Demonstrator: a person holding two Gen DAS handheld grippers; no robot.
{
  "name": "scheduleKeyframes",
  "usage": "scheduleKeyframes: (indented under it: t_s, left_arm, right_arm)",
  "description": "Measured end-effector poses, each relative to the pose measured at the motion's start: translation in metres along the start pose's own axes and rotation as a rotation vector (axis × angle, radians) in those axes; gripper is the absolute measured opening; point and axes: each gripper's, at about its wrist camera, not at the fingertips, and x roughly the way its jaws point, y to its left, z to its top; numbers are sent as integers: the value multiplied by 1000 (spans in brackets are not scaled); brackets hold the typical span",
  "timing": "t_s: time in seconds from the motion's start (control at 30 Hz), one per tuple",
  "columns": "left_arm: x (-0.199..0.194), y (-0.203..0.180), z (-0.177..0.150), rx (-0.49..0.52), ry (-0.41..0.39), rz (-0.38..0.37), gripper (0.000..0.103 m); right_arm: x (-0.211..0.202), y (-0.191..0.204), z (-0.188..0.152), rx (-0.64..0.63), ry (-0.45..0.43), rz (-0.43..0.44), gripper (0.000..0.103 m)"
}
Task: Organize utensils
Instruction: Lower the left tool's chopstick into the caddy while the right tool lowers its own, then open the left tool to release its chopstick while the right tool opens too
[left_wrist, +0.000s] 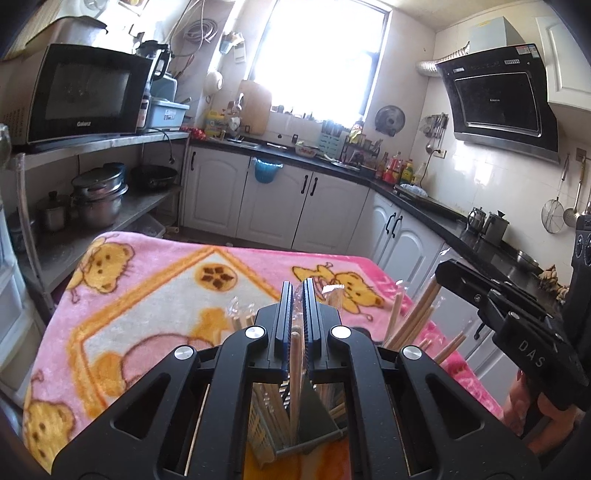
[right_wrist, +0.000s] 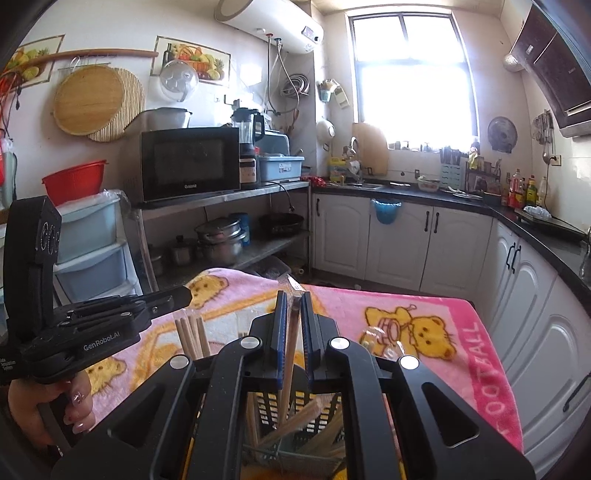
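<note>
Directly under both cameras stands a dark slotted holder, already holding several wooden chopsticks that lean in different directions. Left gripper has its jaws almost fully closed on one chopstick, which points down into the holder, with a bit of clear wrapper at the top. Right gripper is also nearly closed on a wrapped chopstick, whose lower end is among the sticks in the holder. The holder sits on a pink bear blanket over a table, with kitchen cabinets behind. I think the risk is this: both tools work close together over one narrow holder, so they may bump, or a lowered stick may catch on the leaning ones and tip out.
</note>
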Motion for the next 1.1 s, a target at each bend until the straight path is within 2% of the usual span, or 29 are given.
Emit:
scheduleKeyframes:
  t_s: [0.1, 0.17, 0.23, 0.3, 0.43, 0.5, 0.57, 0.63, 0.67, 0.73, 0.8, 0.87, 1.1]
  left_arm:
    - [-1, 0, -6, -1, 16, 7, 2]
    - [-2, 0, -9, -4, 25, 14, 3]
    - [-2, 1, -11, -10, 32, 19, 9]
    - [-4, 3, -13, -19, 38, 27, 21]
    - [-12, 5, -14, -31, 40, 37, 30]
    - [-15, 6, -15, -34, 42, 43, 41]
    - [-19, 6, -15, -37, 44, 50, 47]
    - [-24, 7, -17, -43, 46, 52, 58]
    - [-27, 8, -17, -53, 48, 56, 68]
    - [-33, 9, -18, -64, 47, 61, 75]
    - [-39, 8, -19, -66, 43, 71, 88]
    - [-44, 6, -19, -58, 41, 75, 93]
    - [-64, 1, -29, -54, 54, 110, 93]
  right_arm:
    - [-2, -1, -6, 1, 16, -10, 18]
    - [-3, -2, -9, -2, 26, -17, 21]
    - [-5, -4, -12, -1, 38, -20, 23]
    - [-6, -4, -13, 1, 46, -20, 27]
    - [-14, -7, -18, 6, 47, -24, 33]
    - [-18, -9, -21, 10, 48, -25, 37]
    - [-22, -10, -23, 14, 49, -28, 40]
    - [-26, -10, -24, 17, 53, -31, 44]
    - [-29, -10, -25, 18, 53, -31, 45]
    - [-35, -10, -27, 22, 49, -31, 50]
    - [-41, -10, -29, 23, 47, -28, 54]
    - [-47, -8, -31, 20, 43, -27, 57]
    - [-67, -6, -39, 28, 30, -26, 75]
